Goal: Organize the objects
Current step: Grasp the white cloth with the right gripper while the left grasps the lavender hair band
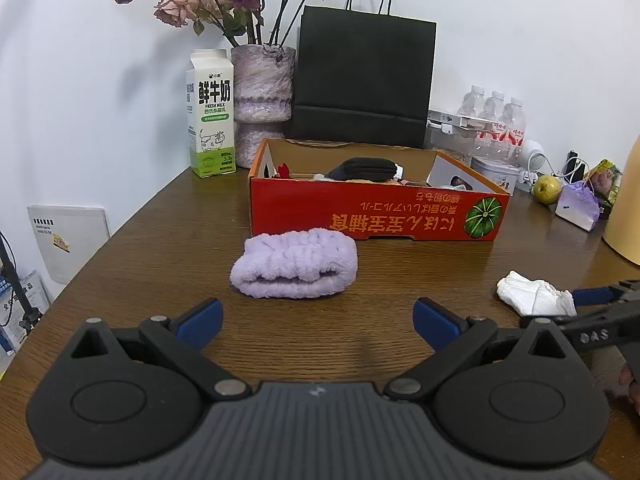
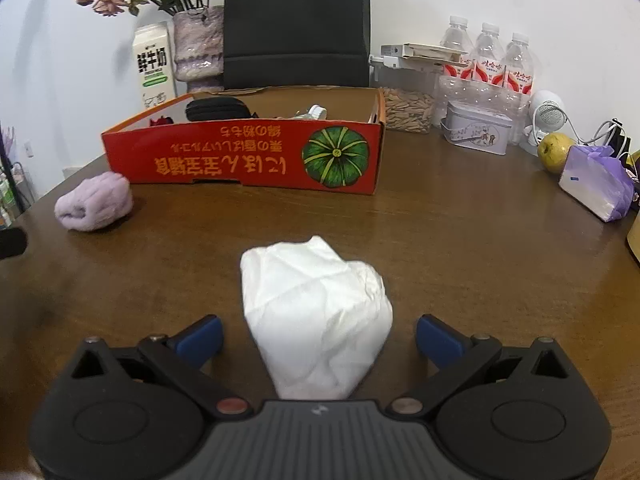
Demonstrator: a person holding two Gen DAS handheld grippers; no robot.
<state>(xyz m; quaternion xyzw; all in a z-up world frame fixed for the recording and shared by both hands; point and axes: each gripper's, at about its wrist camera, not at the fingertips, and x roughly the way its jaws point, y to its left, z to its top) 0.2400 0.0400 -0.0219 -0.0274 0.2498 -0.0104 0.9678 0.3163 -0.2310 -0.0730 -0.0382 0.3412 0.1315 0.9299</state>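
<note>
tissue (image 2: 316, 316); carton (image 1: 211, 114) reads "fresh milk".

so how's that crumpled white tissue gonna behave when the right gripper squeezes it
The white tissue looks creased and loosely wadded, so it will probably crush flat between the right gripper's open fingers rather than resist. It seems very light, so a nudge could slide it across the wooden table. Its lumpy shape makes rolling unlikely.

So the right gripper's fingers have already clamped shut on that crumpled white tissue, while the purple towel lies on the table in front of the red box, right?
Not quite. The right gripper is open: in the right wrist view its blue fingers stand apart on either side of the crumpled white tissue, not clamped on it. The rest holds: the purple towel lies on the table in front of the red box.
</note>
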